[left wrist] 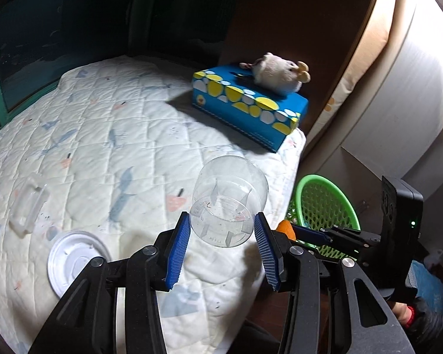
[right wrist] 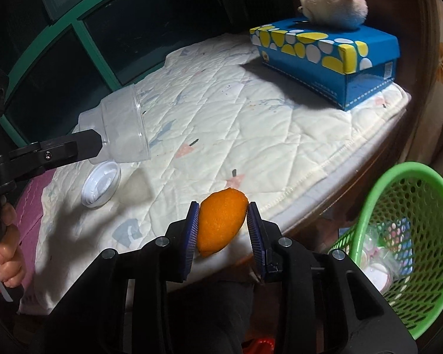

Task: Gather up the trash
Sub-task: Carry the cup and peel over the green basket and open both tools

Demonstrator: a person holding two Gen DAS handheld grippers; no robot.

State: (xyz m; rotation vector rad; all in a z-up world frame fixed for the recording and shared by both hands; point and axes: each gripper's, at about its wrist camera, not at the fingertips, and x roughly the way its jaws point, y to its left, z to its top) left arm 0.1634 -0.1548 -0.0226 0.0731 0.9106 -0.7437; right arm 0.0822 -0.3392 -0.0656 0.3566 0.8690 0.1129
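A clear plastic cup is held above the quilted white cover, with my left gripper shut on its base between the blue pads. In the right wrist view the same cup lies tilted on its side in that gripper. My right gripper is shut on a piece of orange peel, held over the cover's near edge. A green mesh basket stands off the edge to the right, with several wrappers inside. A white lid and a clear plastic piece lie on the cover.
A blue and yellow tissue box with a plush toy on top sits at the far right corner. Dark green-framed windows run behind the cover. A person's hand holds the left gripper's handle.
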